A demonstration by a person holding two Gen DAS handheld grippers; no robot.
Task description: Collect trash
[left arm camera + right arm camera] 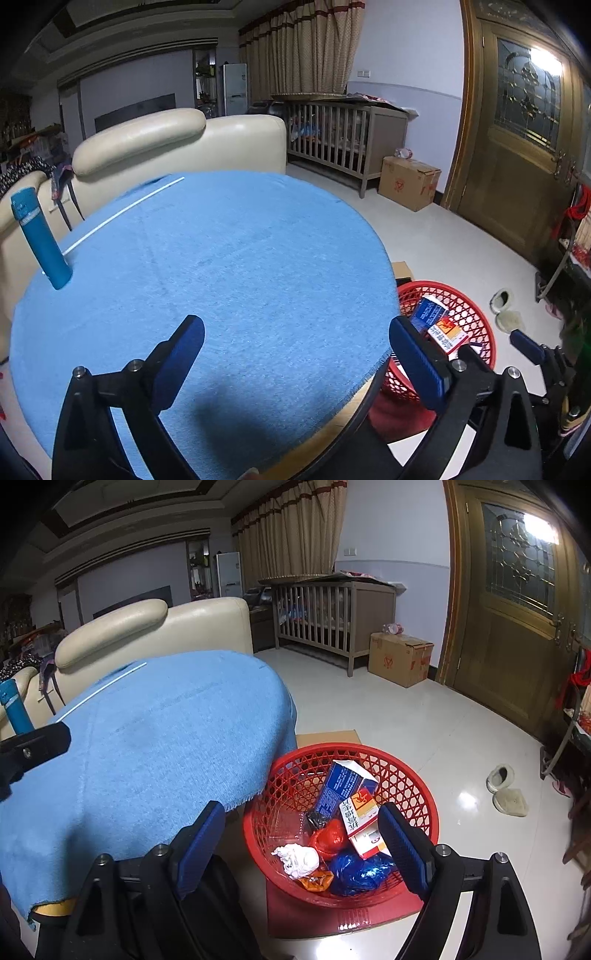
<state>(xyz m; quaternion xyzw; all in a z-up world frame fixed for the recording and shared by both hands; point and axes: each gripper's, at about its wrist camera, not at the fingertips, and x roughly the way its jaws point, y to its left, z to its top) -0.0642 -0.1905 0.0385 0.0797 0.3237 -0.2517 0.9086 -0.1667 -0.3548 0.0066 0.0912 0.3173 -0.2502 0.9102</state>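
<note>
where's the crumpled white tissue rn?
Right wrist view: white tissue lies in the red basket on the floor, near its front-left, beside the blue bag.

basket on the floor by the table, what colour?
Red: the round plastic lattice basket holding the trash shows best in the right wrist view.

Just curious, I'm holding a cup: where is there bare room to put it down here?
The blue cloth is bare between the bottle with the white stick at its far left and the near edge. The red basket is crowded with boxes and wrappers.
</note>
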